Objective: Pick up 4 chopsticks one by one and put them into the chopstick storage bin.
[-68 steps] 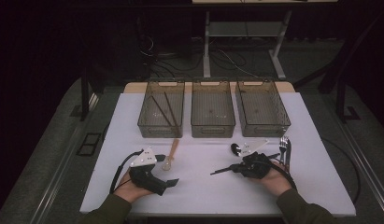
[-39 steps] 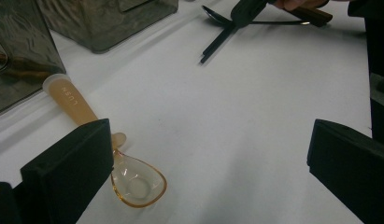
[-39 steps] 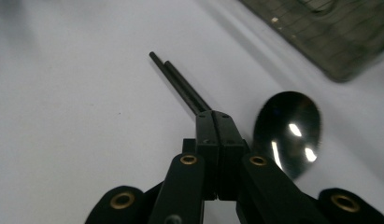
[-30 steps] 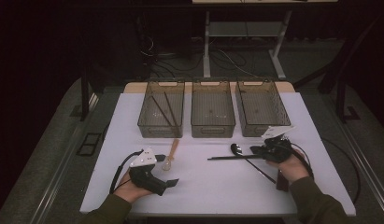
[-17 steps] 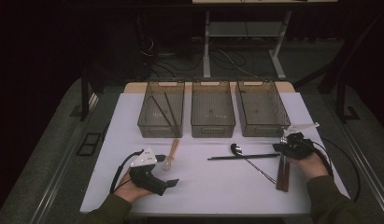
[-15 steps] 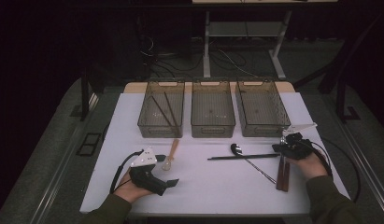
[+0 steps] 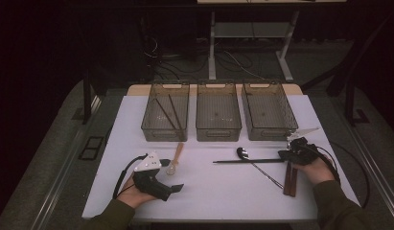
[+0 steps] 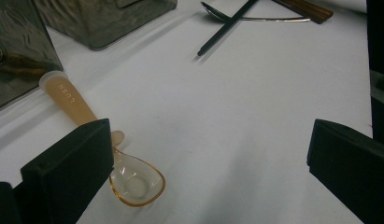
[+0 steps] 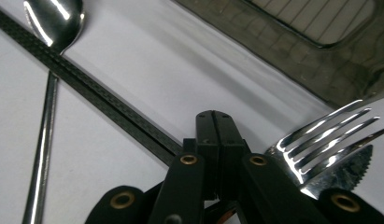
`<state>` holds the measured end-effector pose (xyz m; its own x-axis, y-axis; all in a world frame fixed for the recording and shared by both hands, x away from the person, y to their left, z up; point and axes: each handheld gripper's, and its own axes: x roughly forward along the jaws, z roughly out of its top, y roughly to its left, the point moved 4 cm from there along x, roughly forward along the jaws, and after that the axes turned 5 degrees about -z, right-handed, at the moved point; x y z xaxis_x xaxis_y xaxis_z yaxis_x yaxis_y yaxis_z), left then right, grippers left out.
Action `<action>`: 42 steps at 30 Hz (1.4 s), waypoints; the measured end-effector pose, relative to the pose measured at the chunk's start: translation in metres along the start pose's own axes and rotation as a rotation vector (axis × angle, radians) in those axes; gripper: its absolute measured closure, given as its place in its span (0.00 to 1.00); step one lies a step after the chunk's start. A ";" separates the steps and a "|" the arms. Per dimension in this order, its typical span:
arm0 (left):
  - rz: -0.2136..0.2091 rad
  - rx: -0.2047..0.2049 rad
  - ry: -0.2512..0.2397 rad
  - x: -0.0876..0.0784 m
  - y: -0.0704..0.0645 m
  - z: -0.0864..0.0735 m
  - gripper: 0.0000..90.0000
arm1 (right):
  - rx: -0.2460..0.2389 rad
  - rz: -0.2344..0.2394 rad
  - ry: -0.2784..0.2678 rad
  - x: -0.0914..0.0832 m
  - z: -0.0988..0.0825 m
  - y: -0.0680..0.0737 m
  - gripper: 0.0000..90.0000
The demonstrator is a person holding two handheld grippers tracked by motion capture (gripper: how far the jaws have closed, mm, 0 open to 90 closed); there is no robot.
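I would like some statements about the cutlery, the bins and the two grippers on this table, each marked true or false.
1. The left gripper has its jaws wide apart with nothing between them. True.
2. The amber plastic spoon lies inside a bin. False: it lies on the white table, in front of the left bin.
3. The right gripper is shut on the black chopstick. True.
4. The metal spoon stands upright in the middle bin. False: it lies flat on the table, its handle crossing under the chopstick.
5. The left bin holds two dark sticks. True.
6. A fork lies close to the right gripper. True.
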<state>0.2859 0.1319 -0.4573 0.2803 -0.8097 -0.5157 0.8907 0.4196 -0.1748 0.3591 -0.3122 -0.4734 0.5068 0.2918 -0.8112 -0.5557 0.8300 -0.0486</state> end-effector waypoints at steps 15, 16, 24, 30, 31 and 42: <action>0.000 0.000 -0.002 0.000 0.000 0.000 0.00 | -0.024 0.051 0.019 -0.003 -0.001 0.013 0.99; 0.000 0.000 -0.003 0.000 0.000 0.000 0.00 | -0.023 0.055 0.020 -0.003 -0.001 0.014 0.99; 0.000 0.000 0.001 0.000 0.000 0.000 0.00 | -0.049 0.088 0.026 -0.003 0.000 0.024 0.99; -0.001 -0.001 -0.003 0.000 0.000 0.000 0.00 | -0.064 0.104 0.032 -0.004 0.001 0.030 0.99; -0.001 -0.001 -0.003 0.000 0.000 0.000 0.00 | -0.065 0.108 0.032 -0.004 0.000 0.031 0.99; -0.003 0.002 -0.001 0.000 -0.001 0.000 0.00 | -0.100 0.147 0.041 -0.008 -0.003 0.047 0.99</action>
<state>0.2855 0.1312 -0.4572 0.2777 -0.8117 -0.5139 0.8923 0.4162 -0.1751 0.3268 -0.2769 -0.4709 0.3886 0.3854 -0.8369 -0.6856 0.7278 0.0168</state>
